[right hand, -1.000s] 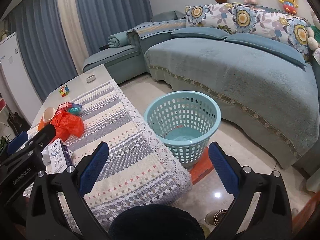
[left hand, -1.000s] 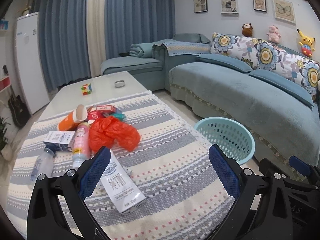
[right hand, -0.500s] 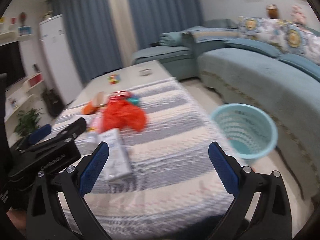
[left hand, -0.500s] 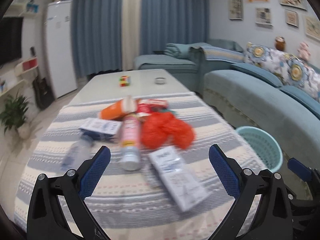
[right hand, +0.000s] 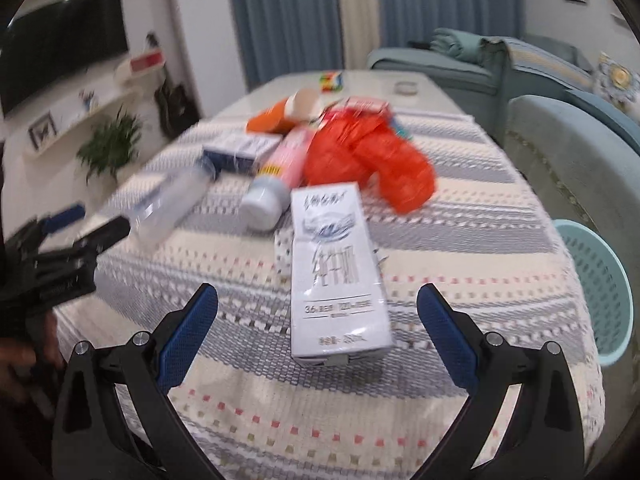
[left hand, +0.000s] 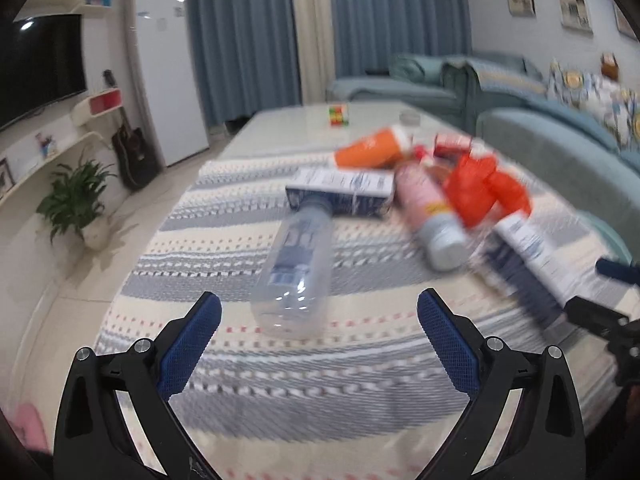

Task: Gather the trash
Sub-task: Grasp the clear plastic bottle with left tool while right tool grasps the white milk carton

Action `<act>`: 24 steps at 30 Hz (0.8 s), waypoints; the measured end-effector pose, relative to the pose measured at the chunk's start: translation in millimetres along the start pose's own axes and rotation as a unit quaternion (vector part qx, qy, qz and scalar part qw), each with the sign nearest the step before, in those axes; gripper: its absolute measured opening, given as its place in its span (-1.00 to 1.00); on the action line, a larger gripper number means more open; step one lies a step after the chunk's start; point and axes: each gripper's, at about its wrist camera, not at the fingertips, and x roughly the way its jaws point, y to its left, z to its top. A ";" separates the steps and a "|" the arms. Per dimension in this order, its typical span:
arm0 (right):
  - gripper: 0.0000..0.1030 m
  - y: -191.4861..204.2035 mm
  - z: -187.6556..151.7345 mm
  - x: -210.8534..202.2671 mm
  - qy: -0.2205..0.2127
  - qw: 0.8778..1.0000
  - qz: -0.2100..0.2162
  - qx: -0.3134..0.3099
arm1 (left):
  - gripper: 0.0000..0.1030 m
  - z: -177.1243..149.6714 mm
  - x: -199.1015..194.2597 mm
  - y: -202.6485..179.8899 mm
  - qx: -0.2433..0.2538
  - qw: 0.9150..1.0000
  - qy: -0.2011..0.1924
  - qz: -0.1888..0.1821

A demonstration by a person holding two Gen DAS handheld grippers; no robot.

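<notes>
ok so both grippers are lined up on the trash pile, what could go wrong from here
1. The clear bottle lies on its side ahead of the open left gripper; a nudge could roll it toward the table edge.
2. The milk carton lies flat before the open right gripper, so the jaws may scrape the tablecloth and bunch it.
3. The basket sits low beside the table, so a drop could miss.

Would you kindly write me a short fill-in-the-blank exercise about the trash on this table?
1. The left tongs are open and point at a clear plastic ____ lying on its side.
2. The right tongs are open and point at a white ____ carton.
3. The crumpled plastic bag is ____ in colour.
4. The laundry-style basket beside the table is ____ blue.

Missing words: bottle; milk; red; light
</notes>
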 end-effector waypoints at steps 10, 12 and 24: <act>0.85 -3.4 -1.9 63.9 0.077 0.997 -0.014 -0.015 | 0.80 11.1 61.8 25.3 -0.012 0.997 0.059 -0.050; 0.85 -8.3 0.5 62.8 0.068 0.998 -0.004 -0.006 | 0.80 13.9 72.5 30.2 -0.031 0.995 0.075 -0.064; 0.01 -25.4 5.9 58.3 0.033 0.999 -0.001 0.039 | 0.02 24.7 100.4 38.2 -0.050 0.991 0.099 -0.079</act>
